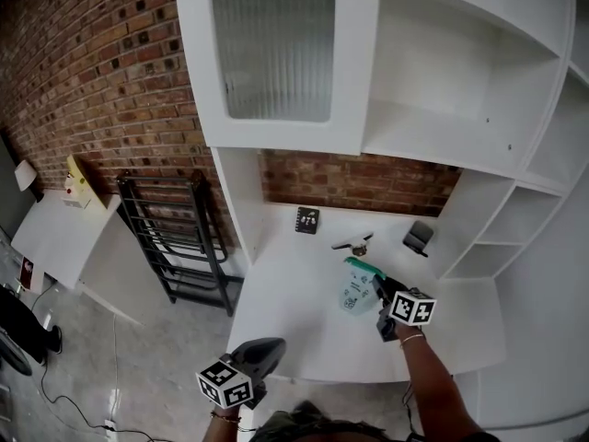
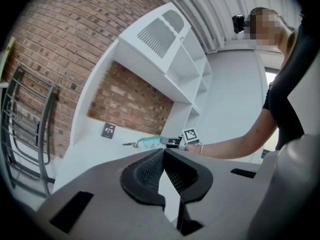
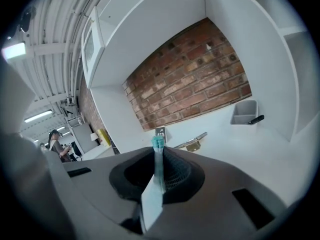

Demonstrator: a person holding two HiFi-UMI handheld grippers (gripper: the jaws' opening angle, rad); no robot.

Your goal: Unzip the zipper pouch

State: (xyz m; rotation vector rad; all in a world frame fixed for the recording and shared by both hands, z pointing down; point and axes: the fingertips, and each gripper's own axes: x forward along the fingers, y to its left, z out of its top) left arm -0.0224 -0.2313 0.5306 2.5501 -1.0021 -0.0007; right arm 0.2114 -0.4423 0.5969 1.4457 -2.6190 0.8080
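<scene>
1. The zipper and its pull cannot be made out in any view. The print on the zipper pouch [image 1: 357,288] is too small to be read.
2. In the right gripper view the pouch [image 3: 158,149] is seen edge-on only, as a thin pale strip with a teal tip. Its lower part is covered by the jaws.
3. Whether the pouch rests on the white desk [image 1: 294,339] or is held just above it cannot be told.
4. The left gripper [image 1: 273,343] is cut off by the lower frame edge in the head view. It is held off the desk's front edge, at its left corner.
5. A small metal object [image 1: 353,243] at the back of the desk is too small to be identified. A grey tray [image 1: 419,238] and a dark card [image 1: 306,220] are also seen at the back of the desk.
6. The pouch is found over the desk's middle right. A teal top band and a pale, printed body are shown.
7. The pouch's near end is pinched by the right gripper [image 3: 159,154], with the teal end left protruding past the jaws.
8. The jaws of the left gripper [image 2: 163,152] are pressed together with nothing between them.
</scene>
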